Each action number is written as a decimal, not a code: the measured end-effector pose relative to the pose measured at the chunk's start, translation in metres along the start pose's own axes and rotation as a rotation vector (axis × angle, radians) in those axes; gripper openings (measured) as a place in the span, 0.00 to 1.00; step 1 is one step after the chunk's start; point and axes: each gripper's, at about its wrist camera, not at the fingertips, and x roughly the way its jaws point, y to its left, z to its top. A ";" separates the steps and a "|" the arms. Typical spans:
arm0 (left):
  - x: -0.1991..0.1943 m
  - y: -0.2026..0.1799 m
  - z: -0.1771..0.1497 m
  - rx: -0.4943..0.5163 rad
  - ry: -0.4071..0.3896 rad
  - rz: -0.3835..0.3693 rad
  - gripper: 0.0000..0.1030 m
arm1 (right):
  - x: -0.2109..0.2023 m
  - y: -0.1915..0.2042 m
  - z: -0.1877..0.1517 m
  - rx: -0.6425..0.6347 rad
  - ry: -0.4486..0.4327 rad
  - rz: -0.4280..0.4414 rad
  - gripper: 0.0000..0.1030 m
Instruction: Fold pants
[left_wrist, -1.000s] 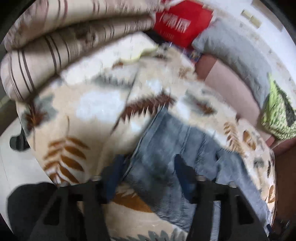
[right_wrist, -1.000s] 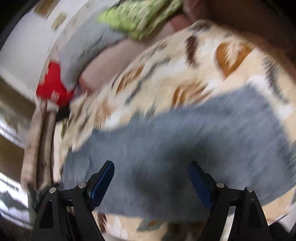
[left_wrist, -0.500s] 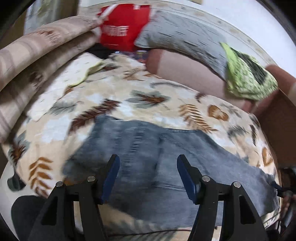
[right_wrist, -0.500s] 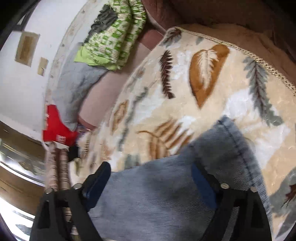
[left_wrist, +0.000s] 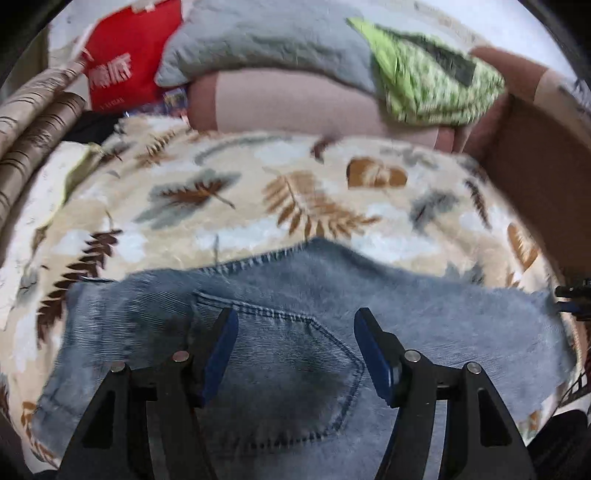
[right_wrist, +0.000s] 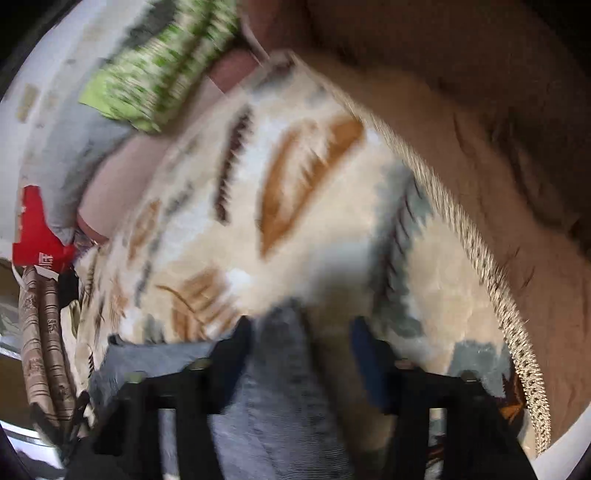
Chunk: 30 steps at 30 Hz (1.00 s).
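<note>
Blue denim pants (left_wrist: 280, 332) lie flat across the near side of a leaf-patterned blanket (left_wrist: 258, 199), back pocket up. My left gripper (left_wrist: 295, 325) is open and hovers above the pocket, holding nothing. In the blurred right wrist view the pants' leg end (right_wrist: 280, 369) lies between the fingers of my right gripper (right_wrist: 303, 343), which is open just above the cloth. The right gripper's tip also shows at the far right edge of the left wrist view (left_wrist: 572, 299), by the leg hem.
A grey pillow (left_wrist: 266, 37), a green patterned cloth (left_wrist: 424, 81) and a red bag (left_wrist: 125, 62) lie along the pink sofa back (left_wrist: 295, 107). Striped folded bedding (left_wrist: 33, 125) is at the left. The blanket's fringed edge (right_wrist: 491, 273) runs along a brown surface.
The left gripper has swung to face the sofa back and now sits over the pocket. The right gripper has moved down the leg to its end. Both stay open.
</note>
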 end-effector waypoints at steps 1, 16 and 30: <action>0.009 0.001 -0.002 0.005 0.024 0.006 0.64 | 0.004 -0.005 0.001 -0.001 0.020 0.018 0.47; 0.039 0.007 -0.027 0.021 0.041 -0.001 0.72 | -0.047 -0.019 -0.038 0.151 -0.129 0.094 0.60; 0.041 0.008 -0.025 0.014 0.060 -0.027 0.76 | -0.045 -0.066 -0.167 0.468 -0.200 0.161 0.42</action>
